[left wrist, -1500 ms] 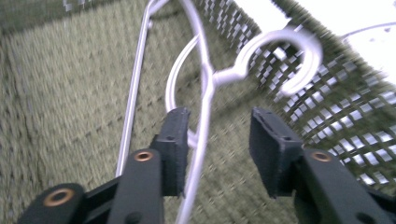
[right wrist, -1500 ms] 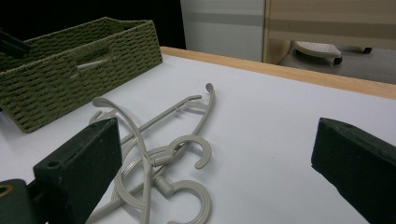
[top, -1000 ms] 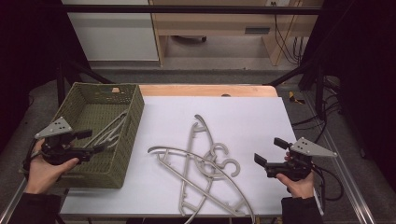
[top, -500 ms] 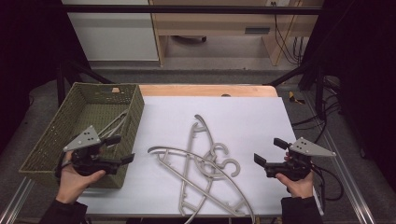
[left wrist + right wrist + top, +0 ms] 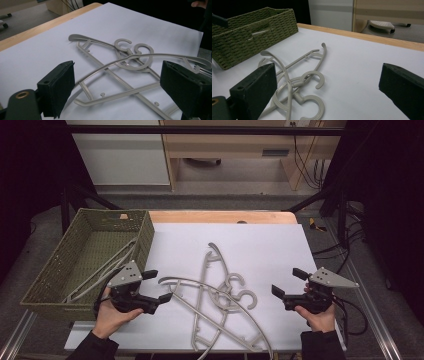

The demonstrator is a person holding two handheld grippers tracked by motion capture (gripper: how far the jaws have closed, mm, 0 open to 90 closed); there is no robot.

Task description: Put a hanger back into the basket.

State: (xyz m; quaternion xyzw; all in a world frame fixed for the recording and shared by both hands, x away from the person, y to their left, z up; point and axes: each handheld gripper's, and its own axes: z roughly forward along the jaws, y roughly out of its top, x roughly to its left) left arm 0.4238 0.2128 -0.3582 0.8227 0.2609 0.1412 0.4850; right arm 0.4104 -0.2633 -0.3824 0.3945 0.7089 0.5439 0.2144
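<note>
A tangle of grey plastic hangers [image 5: 220,295] lies on the white table top [image 5: 265,245]; their hooks overlap near the middle [image 5: 130,50] [image 5: 309,80]. Another grey hanger [image 5: 107,265] rests inside the green woven basket [image 5: 145,235] at the left. My left gripper [image 5: 159,286] hovers just left of the pile, by the end of a curved hanger arm. Its jaws have just been opening and stand open, with nothing pinched between them [image 5: 117,75]. At the front right my right gripper [image 5: 289,282] is open and empty [image 5: 327,82], pointing at the pile from a short way off.
The basket [image 5: 249,40] stands at the table's left edge, with a wooden strip [image 5: 220,216] along the far edge. Metal frame rails run along both sides. Cables [image 5: 350,315] trail off behind the right gripper. Bare white surface lies between the pile and the right gripper.
My left gripper has moved right, from over the basket's near end to the table beside the hangers. The right gripper has stayed where it was.
</note>
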